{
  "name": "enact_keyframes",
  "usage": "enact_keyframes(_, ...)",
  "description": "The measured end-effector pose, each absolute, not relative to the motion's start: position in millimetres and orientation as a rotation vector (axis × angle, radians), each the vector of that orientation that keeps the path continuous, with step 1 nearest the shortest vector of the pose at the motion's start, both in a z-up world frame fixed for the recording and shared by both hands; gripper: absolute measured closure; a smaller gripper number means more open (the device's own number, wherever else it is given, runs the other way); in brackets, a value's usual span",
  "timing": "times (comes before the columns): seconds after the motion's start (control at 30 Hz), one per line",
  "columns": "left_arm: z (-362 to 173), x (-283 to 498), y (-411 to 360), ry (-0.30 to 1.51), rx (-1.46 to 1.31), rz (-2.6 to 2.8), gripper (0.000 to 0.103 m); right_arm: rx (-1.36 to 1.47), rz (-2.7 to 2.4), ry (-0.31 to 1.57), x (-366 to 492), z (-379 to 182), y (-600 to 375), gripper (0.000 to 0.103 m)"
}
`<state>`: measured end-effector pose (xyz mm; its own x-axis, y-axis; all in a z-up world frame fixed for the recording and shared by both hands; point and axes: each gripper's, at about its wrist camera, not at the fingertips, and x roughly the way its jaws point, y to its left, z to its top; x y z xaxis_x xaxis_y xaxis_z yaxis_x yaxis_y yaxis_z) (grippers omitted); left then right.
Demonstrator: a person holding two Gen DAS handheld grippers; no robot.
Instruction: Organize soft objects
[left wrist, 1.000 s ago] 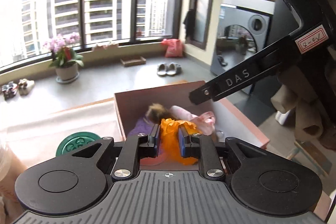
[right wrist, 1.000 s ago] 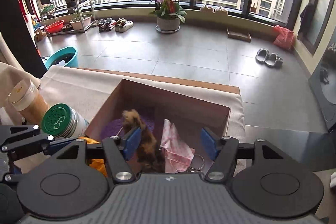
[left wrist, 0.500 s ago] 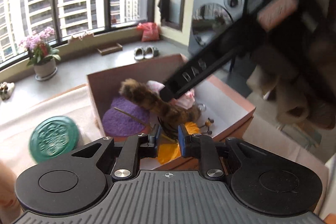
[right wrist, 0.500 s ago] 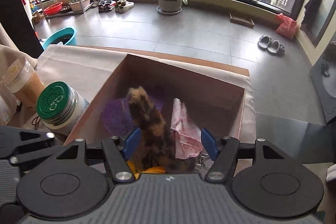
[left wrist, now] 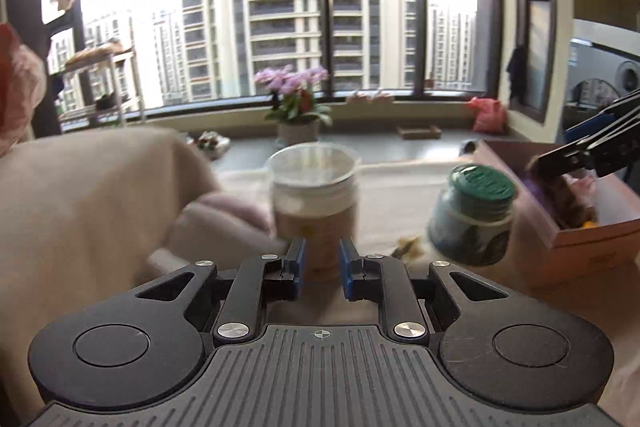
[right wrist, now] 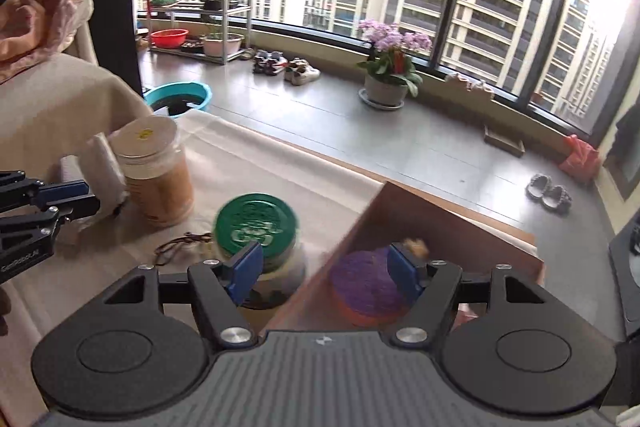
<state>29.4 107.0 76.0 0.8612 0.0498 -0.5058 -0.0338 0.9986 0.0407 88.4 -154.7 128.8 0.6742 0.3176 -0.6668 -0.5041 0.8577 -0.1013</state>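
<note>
Your left gripper (left wrist: pixel 320 273), narrow-gapped and empty, faces the pale rolled cloth (left wrist: pixel 224 223) at its 10 o'clock on the table (right wrist: pixel 248 163), likely next for the box (right wrist: pixel 460 211), where your right gripper (right wrist: pixel 326 273), opening, grips nothing beside the purple piece (right wrist: pixel 366 283).

Black claw (left wrist: pixel 321 269) — blue pads, silver screws
</note>
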Motion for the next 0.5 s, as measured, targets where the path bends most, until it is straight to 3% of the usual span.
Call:
enact_keyframes(0.23, 56.4, 0.1, 160.0, 0.763, -0.11, 0.06, 0.083, -0.365, 0.683, 0.636, 64.6, 104.4, -56.8, 0.034)
enact_keyframes(0.5, 40.4, -22.8, 166.6, 0.805, -0.151, -0.021, 0.083, -0.323, 0.891, 0.814, 76.7, 73.8, 57.4, 0.037)
